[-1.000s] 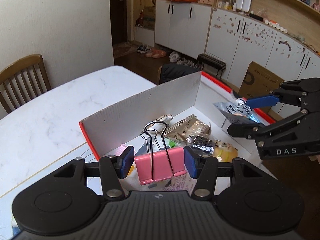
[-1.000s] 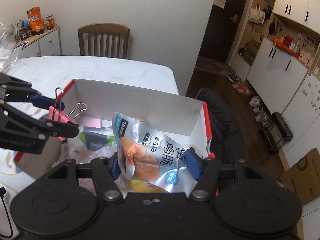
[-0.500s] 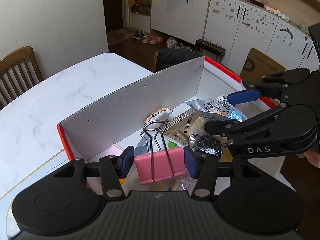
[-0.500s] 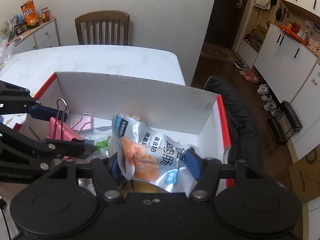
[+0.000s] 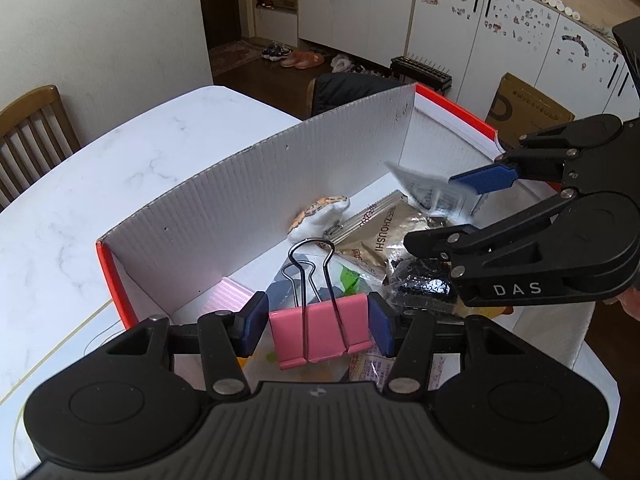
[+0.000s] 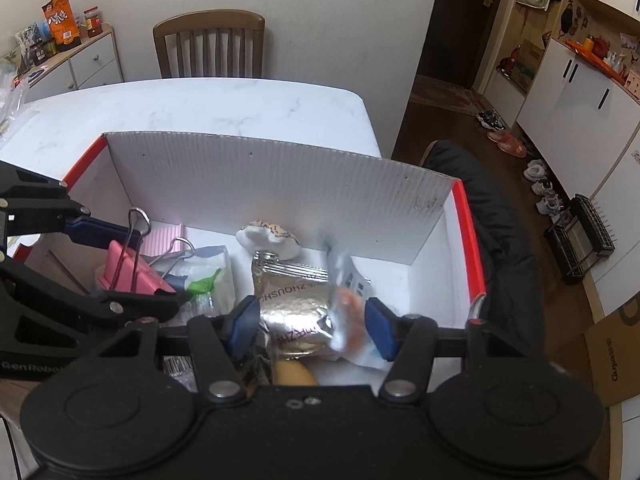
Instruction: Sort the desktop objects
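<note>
Pink binder clip (image 5: 319, 330) clamped in left gripper (image 5: 318, 326) over the box (image 5: 256, 184). Right gripper (image 6: 312, 322) jaws just narrowed, pads off blurred silver packet (image 6: 352, 312). Below: gold pouch (image 6: 292, 300), black packet (image 5: 420, 280), white figurine (image 6: 268, 236).

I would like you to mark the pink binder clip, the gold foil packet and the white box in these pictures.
pink binder clip (image 5: 318, 334): left wrist view, on its pink body.
gold foil packet (image 6: 294, 306): right wrist view, on its printed face.
white box (image 6: 280, 192): right wrist view, on its far wall.
</note>
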{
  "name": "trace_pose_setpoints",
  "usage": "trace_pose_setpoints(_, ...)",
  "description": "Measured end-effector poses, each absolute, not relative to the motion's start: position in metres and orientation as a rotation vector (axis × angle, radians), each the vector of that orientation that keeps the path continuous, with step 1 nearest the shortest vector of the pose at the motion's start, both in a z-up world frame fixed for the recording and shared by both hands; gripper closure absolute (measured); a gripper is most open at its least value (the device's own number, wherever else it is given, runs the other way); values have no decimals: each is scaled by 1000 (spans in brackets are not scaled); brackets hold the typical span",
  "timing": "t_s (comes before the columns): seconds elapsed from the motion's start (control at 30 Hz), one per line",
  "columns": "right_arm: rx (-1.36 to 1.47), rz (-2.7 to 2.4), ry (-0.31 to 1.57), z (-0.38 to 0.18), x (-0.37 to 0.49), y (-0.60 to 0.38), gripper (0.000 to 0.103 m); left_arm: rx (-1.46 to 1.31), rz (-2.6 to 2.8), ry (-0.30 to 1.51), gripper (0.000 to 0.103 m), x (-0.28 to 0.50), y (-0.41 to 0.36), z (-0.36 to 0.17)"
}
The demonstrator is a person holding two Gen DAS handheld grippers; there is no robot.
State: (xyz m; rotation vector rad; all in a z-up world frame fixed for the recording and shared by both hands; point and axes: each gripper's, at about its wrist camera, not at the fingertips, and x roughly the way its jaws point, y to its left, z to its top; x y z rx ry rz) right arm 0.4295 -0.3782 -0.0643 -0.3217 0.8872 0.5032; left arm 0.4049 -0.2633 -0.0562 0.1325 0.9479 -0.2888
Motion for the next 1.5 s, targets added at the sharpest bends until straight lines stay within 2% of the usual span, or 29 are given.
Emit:
trace_pose_setpoints(0.1, -321, 512, 888, -62, 429, -378, 44, 121, -300, 958, 50, 405, -262, -56)
trace_pose_setpoints(0.23, -295, 522, 878, -58, 428, -382, 29, 112, -312, 955, 49, 403, -262, -54)
trace_pose_setpoints(0.33, -286, 518, 867, -53, 425, -385, 26, 104, -325, 944, 39, 400, -262, -51)
trace_pose_setpoints(0.4, -277, 521, 862, -50, 423, -387, 25, 105, -321, 936, 28, 397, -263, -48)
trace_pose_setpoints(1.33, -195, 600, 715, 15, 341, -406, 22, -17, -263, 788, 28, 322, -229, 7)
trace_pose_setpoints(1.43, -196, 607, 696, 18, 330, -406, 19, -31, -262, 773, 28, 312, -224, 12)
trace_pose_setpoints(1.5, -190, 612, 686, 19, 322, -406, 17, -39, -261, 766, 22, 306, -221, 15)
